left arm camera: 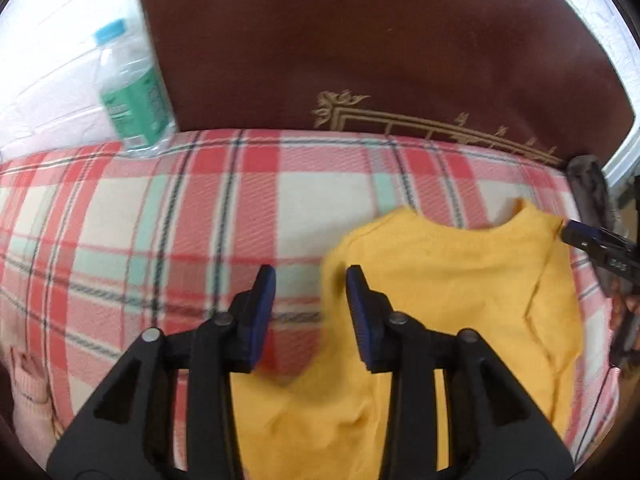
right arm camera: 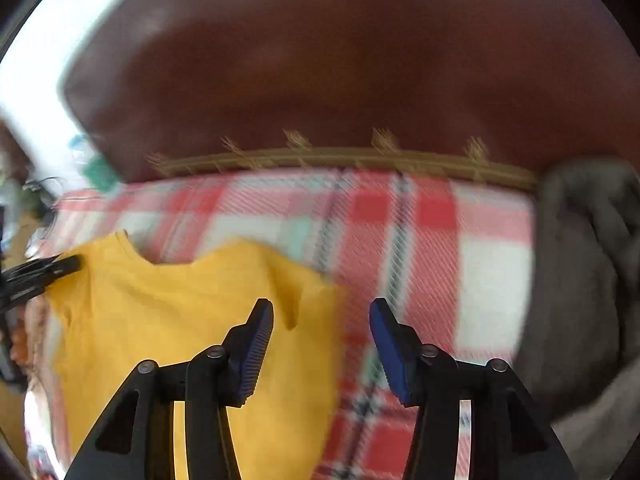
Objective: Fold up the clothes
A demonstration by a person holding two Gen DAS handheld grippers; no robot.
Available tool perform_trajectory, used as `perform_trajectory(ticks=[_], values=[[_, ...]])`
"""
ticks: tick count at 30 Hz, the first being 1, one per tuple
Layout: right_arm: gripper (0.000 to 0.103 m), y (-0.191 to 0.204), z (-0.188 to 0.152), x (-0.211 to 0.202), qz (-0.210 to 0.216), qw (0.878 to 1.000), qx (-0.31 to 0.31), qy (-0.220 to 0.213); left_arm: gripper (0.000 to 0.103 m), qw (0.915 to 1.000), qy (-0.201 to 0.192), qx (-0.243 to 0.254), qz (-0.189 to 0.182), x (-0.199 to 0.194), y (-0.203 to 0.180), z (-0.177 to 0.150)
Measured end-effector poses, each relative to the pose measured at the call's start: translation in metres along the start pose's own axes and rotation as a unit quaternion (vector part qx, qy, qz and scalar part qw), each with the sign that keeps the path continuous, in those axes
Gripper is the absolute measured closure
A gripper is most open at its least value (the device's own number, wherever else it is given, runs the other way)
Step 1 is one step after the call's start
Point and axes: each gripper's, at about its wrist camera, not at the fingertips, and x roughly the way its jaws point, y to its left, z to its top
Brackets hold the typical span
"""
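A yellow garment lies flat on a red, white and teal plaid blanket, its neckline toward the far side. My left gripper is open over the garment's left edge; the cloth reaches only its right finger and the pads are not pressing on it. In the right wrist view the garment fills the lower left. My right gripper is open and straddles the garment's right edge without pinching it. Each gripper shows in the other's view, at the garment's far corner: the right gripper and the left gripper.
A clear water bottle with a green label stands at the blanket's far left. A dark brown padded back with gold trim rises behind. Grey cloth is heaped at the right. A pink knit piece lies at the near left.
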Motion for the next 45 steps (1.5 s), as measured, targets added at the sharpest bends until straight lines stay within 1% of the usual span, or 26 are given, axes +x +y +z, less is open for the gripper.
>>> perform_trajectory(ticks=[1,3,6,7,9,12,13,14,15,17,18,19,22,24,26,27,28,29,30,32,36,39,41,43,44,45], values=[[0.051,-0.001,-0.008,-0.007,0.003,1.0,0.006,-0.008,0.063,0.9999,-0.008,-0.004,-0.008,-0.006,0.005,-0.007],[0.05,0.007,-0.03,-0.034,0.011,0.999,-0.017,-0.032,0.052,0.9984,-0.027,-0.02,-0.045,-0.029,0.02,-0.024],[0.028,0.039,-0.07,-0.068,0.019,0.993,-0.109,-0.049,0.036,0.9945,-0.038,-0.016,-0.096,-0.064,0.032,-0.062],[0.026,0.053,-0.086,-0.074,0.016,0.988,-0.146,-0.046,0.036,0.9934,-0.035,-0.01,-0.109,-0.072,0.033,-0.075],[0.026,0.082,-0.117,-0.08,0.012,0.975,-0.22,-0.039,0.036,0.9918,-0.02,0.004,-0.126,-0.081,0.031,-0.106],[0.028,0.121,-0.151,-0.059,-0.039,0.947,-0.317,-0.024,0.036,0.9885,0.006,0.022,-0.149,-0.09,0.025,-0.154],[0.033,0.126,-0.157,-0.05,-0.055,0.94,-0.338,-0.011,0.036,0.9875,0.016,0.025,-0.155,-0.089,0.022,-0.168],[0.038,0.126,-0.156,-0.044,-0.061,0.94,-0.335,-0.008,0.036,0.9867,0.025,0.025,-0.159,-0.089,0.02,-0.179],[0.05,0.125,-0.155,-0.037,-0.066,0.941,-0.333,-0.004,0.036,0.9859,0.034,0.023,-0.163,-0.089,0.018,-0.189],[0.067,0.124,-0.153,-0.026,-0.077,0.942,-0.326,0.002,0.036,0.984,0.05,0.018,-0.17,-0.089,0.014,-0.209],[0.085,0.114,-0.147,-0.034,-0.072,0.949,-0.305,-0.006,0.036,0.9834,0.055,0.016,-0.172,-0.091,0.013,-0.216],[0.093,0.103,-0.141,-0.044,-0.06,0.961,-0.27,-0.017,0.036,0.983,0.058,0.015,-0.174,-0.093,0.013,-0.221],[0.093,0.058,-0.126,-0.072,-0.028,0.988,-0.147,-0.048,0.036,0.9804,0.067,0.015,-0.185,-0.098,0.012,-0.236],[0.093,0.017,-0.12,-0.089,-0.013,0.996,-0.051,-0.066,0.036,0.9779,0.077,0.026,-0.193,-0.1,0.009,-0.244],[0.089,-0.02,-0.127,-0.092,-0.042,0.998,0.023,-0.042,0.036,0.9772,0.084,0.041,-0.19,-0.1,0.005,-0.251],[0.079,-0.037,-0.132,-0.094,-0.057,0.996,0.057,-0.03,0.036,0.9764,0.088,0.044,-0.192,-0.099,0.004,-0.254],[0.065,-0.044,-0.141,-0.098,-0.082,0.994,0.067,-0.022,0.036,0.9749,0.092,0.044,-0.198,-0.098,0.003,-0.257],[0.062,-0.05,-0.15,-0.102,-0.103,0.992,0.074,-0.016,0.036,0.9737,0.095,0.044,-0.202,-0.098,0.003,-0.259],[0.061,-0.046,-0.16,-0.111,-0.096,0.993,0.066,-0.022,0.036,0.9729,0.097,0.043,-0.206,-0.098,0.002,-0.261],[0.056,-0.031,-0.181,-0.132,-0.067,0.996,0.043,-0.038,0.034,0.9708,0.098,0.042,-0.215,-0.098,0.001,-0.264],[0.036,0.032,-0.225,-0.165,0.044,0.997,-0.037,-0.047,0.023,0.9625,0.102,0.041,-0.248,-0.099,-0.005,-0.272],[0.033,0.09,-0.26,-0.17,0.105,0.989,-0.104,-0.023,0.022,0.9606,0.092,0.054,-0.257,-0.097,-0.017,-0.275],[0.032,0.123,-0.283,-0.171,0.116,0.983,-0.143,-0.009,0.022,0.9582,0.088,0.053,-0.267,-0.097,-0.023,-0.276],[0.032,0.149,-0.3,-0.173,0.104,0.98,-0.167,-0.002,0.035,0.9556,0.088,0.051,-0.277,-0.096,-0.029,-0.274],[0.032,0.157,-0.307,-0.173,0.096,0.981,-0.171,0.0,0.059,0.9544,0.093,0.052,-0.279,-0.094,-0.032,-0.273],[0.032,0.165,-0.315,-0.174,0.088,0.981,-0.174,0.001,0.076,0.955,0.098,0.053,-0.275,-0.091,-0.036,-0.271]])
